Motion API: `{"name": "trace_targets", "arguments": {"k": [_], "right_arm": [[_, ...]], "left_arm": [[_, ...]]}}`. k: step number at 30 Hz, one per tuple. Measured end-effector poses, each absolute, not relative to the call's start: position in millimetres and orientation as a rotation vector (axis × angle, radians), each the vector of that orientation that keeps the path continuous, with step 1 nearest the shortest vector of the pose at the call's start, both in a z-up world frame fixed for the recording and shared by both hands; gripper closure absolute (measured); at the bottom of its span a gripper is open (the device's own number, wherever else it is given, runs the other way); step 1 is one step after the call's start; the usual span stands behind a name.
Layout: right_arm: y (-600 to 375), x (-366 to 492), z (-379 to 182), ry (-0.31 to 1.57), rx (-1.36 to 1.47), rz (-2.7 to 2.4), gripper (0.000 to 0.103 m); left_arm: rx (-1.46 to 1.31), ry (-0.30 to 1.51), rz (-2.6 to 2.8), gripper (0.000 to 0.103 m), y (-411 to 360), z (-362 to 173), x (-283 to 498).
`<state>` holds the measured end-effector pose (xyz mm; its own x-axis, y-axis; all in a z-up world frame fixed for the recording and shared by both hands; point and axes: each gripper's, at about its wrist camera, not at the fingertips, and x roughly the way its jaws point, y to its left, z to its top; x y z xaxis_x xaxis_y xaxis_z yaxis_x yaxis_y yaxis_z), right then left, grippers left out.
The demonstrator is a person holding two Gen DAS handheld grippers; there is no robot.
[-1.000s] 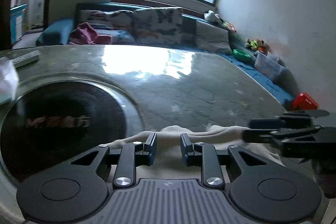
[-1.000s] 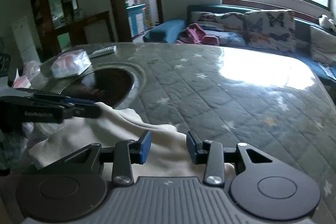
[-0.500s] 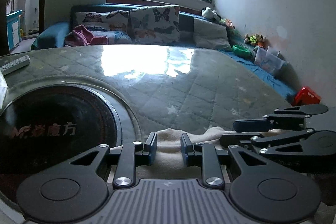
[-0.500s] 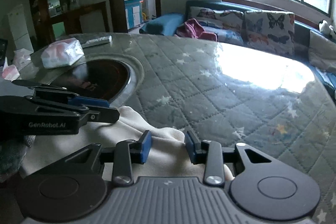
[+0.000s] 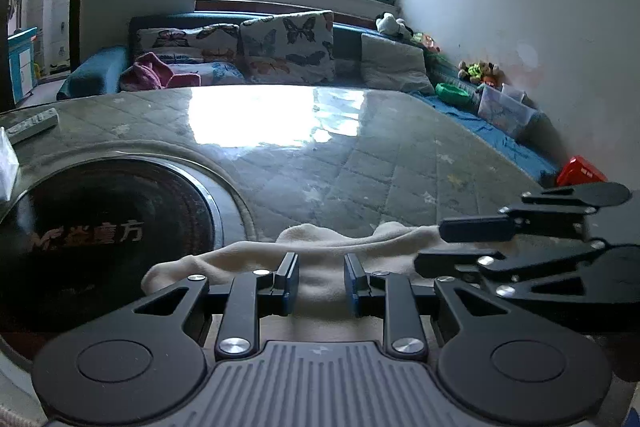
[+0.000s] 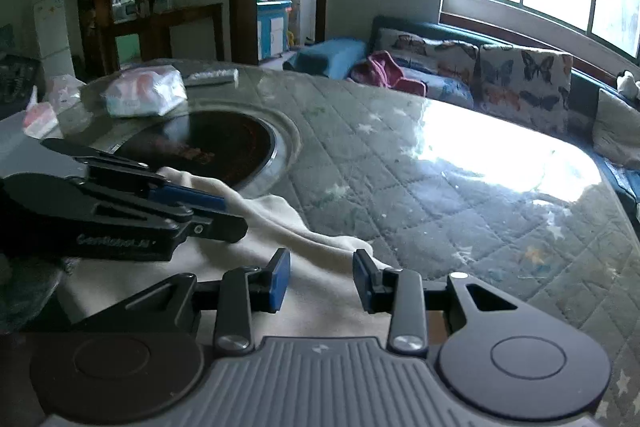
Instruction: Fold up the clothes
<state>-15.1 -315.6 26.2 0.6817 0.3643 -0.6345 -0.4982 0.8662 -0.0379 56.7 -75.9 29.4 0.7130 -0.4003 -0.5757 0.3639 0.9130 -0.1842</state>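
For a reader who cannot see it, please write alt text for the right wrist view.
An open right claw hovers over a cream cloth at the near edge of a quilted table. The left claw reaches in from the left over the same cloth; a dark round inset lies behind.

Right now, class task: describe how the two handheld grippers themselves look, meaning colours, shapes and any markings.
Both the left gripper and the right gripper are matte black, with round discs either side of a grey ribbed centre plate, silver rivets and blue pads inside the fingers. Seen side-on in the right wrist view, the left gripper bears pale, blurred lettering. No cables or sleeves show.
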Motion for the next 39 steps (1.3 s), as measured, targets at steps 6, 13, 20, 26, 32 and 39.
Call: {"name": "trace_targets", "arguments": {"k": [6, 13, 20, 26, 32, 39], "right_arm": [[-313.0, -40.7, 24.7, 0.652, -0.26, 0.504, 0.068], [-309.9, -63.4, 21.7, 0.654, -0.266, 0.528, 0.068], [-317.9, -79.8, 25.8, 0.639, -0.234, 0.514, 0.068], [-331.6, -87.9, 21.0, 0.658, -0.219, 0.493, 0.068], [-351.7, -93.4, 21.3, 0.687, -0.169, 0.441, 0.068], [-364.1, -111.4, 25.0, 0.679, -0.165, 0.422, 0.068]], "left_arm": [[-0.033, 0.639, -0.43, 0.076, -77.2, 27.0, 36.2], [0.014, 0.618, -0.423, 0.075, -76.2, 23.7, 12.5], [-0.02, 0.604, -0.377, 0.075, -60.4, 24.6, -0.8], [-0.054, 0.622, -0.332, 0.075, -43.4, 18.4, -9.1], [-0.075, 0.616, -0.329, 0.075, -36.0, 17.7, -20.0], [-0.084, 0.614, -0.325, 0.075, -29.8, 20.2, -31.0]]}}
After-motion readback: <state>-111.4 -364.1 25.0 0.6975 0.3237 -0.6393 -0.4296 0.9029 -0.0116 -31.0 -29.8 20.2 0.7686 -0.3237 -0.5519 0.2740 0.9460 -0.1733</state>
